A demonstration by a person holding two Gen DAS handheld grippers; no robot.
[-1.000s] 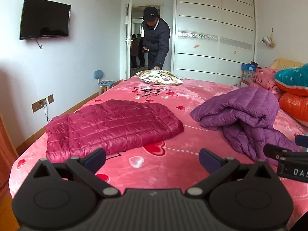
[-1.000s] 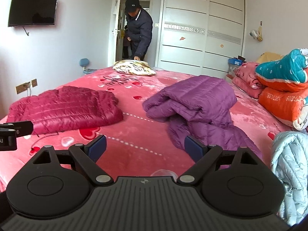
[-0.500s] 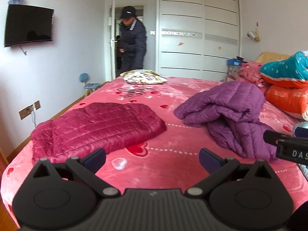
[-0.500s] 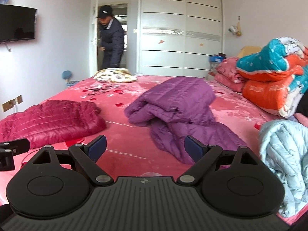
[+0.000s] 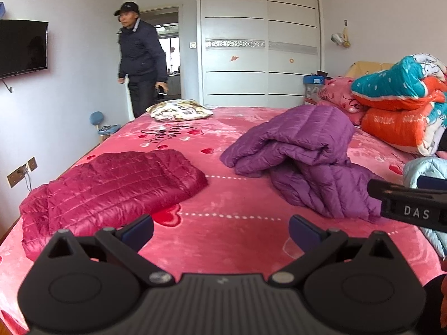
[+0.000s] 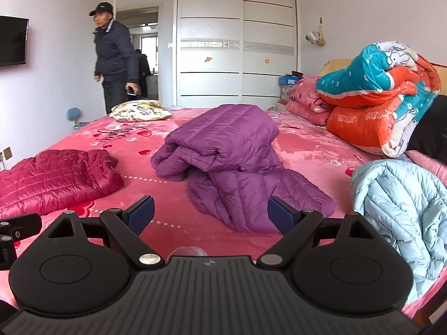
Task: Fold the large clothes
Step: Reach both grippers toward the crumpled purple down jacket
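- Grippers: your left gripper [image 5: 220, 230] and right gripper [image 6: 211, 213] both hover over the near edge of the bed [image 5: 229, 240], fingers spread wide apart, nothing between them.
- Purple jacket [image 6: 223, 164]: unfolded heap, mid-bed toward the right edge. One bunched half rises toward the far edge; a flatter quilted panel spills down toward the near edge.
- Key relation: that near panel lies just ahead of your right gripper's fingers, slightly to their right. From your left gripper it sits ahead and well to the right. Judgement: right gripper is nearer and should take the first pinch.
- Long axis of the heap runs roughly near edge to far edge, about in line with your fingers; expect to spread it sideways before folding.
- Crimson jacket [image 5: 111, 184]: lies flat near the left edge, looks already folded.
- Light blue jacket [image 6: 402, 212]: draped at the near right corner, untouched, crumpled.
- Bystander [image 5: 139, 58] stands beyond the far left corner by the doorway, well apart from the work.
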